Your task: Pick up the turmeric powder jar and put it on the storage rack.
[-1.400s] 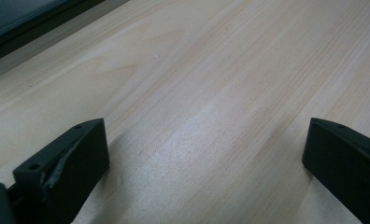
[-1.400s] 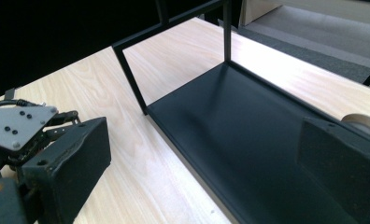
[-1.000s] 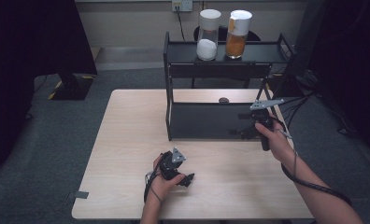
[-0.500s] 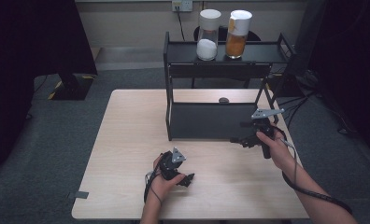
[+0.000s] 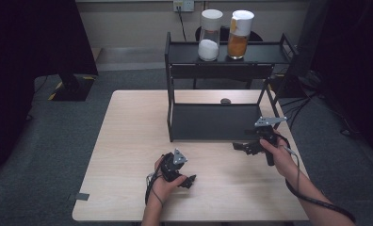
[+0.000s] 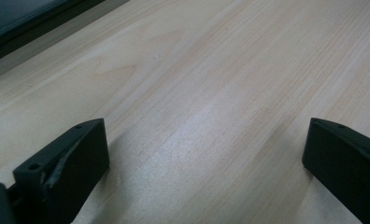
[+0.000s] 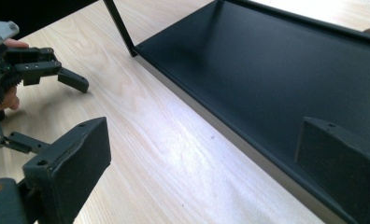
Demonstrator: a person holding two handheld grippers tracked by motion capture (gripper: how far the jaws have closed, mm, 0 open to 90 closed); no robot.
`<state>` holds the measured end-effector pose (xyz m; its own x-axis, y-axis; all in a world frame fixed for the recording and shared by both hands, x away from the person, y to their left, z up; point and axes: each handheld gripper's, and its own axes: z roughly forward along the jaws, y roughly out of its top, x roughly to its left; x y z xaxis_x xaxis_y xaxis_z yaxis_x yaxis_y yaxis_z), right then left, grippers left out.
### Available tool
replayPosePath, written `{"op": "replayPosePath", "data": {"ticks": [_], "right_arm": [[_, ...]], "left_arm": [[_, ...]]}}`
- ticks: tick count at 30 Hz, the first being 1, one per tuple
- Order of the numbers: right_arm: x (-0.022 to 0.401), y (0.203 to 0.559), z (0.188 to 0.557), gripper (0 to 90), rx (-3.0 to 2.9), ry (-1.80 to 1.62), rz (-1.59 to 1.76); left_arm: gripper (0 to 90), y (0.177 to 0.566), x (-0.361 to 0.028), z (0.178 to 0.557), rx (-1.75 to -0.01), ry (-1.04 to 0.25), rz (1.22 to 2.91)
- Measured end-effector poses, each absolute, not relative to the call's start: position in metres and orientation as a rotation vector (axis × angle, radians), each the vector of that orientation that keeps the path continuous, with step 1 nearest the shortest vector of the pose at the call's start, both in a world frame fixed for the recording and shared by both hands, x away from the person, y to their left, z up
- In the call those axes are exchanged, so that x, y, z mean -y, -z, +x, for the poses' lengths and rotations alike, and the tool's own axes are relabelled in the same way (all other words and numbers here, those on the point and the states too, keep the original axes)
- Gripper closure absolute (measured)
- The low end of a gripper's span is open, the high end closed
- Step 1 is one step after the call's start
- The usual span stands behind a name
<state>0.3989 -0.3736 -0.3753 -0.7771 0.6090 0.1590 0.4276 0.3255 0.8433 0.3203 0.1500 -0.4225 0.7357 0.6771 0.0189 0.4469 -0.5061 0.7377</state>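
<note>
My left gripper (image 5: 188, 180) rests low on the wooden table (image 5: 128, 132) near its front edge, jaws pointing right. In the left gripper view it (image 6: 204, 154) is open wide over bare wood, holding nothing. My right gripper (image 5: 241, 147) hovers just in front of the black two-tier rack (image 5: 213, 122), jaws pointing left. In the right gripper view it (image 7: 202, 158) is open and empty at the front lip of the rack's lower shelf (image 7: 276, 70), with the left gripper (image 7: 57, 109) farther off.
Two lidded jars stand on the rack's top shelf (image 5: 264, 52): one with white contents (image 5: 210, 35), one with orange contents (image 5: 240, 34). A small dark object (image 5: 225, 100) lies on the table behind the rack. A monitor stand (image 5: 69, 87) sits on the floor at left.
My right gripper has come down and leftward from the rack's right post to the table just in front of the lower shelf. The left gripper has stayed put.
</note>
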Motion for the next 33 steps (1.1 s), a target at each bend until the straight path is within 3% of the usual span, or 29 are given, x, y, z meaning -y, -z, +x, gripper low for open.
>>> {"op": "replayPosePath", "data": {"ticks": [33], "right_arm": [[0.395,0.401,0.375,2.6,-2.389,-1.378,0.993]], "left_arm": [[0.0,0.423,-0.150,0.320,-0.843,-0.396,2.188]]}}
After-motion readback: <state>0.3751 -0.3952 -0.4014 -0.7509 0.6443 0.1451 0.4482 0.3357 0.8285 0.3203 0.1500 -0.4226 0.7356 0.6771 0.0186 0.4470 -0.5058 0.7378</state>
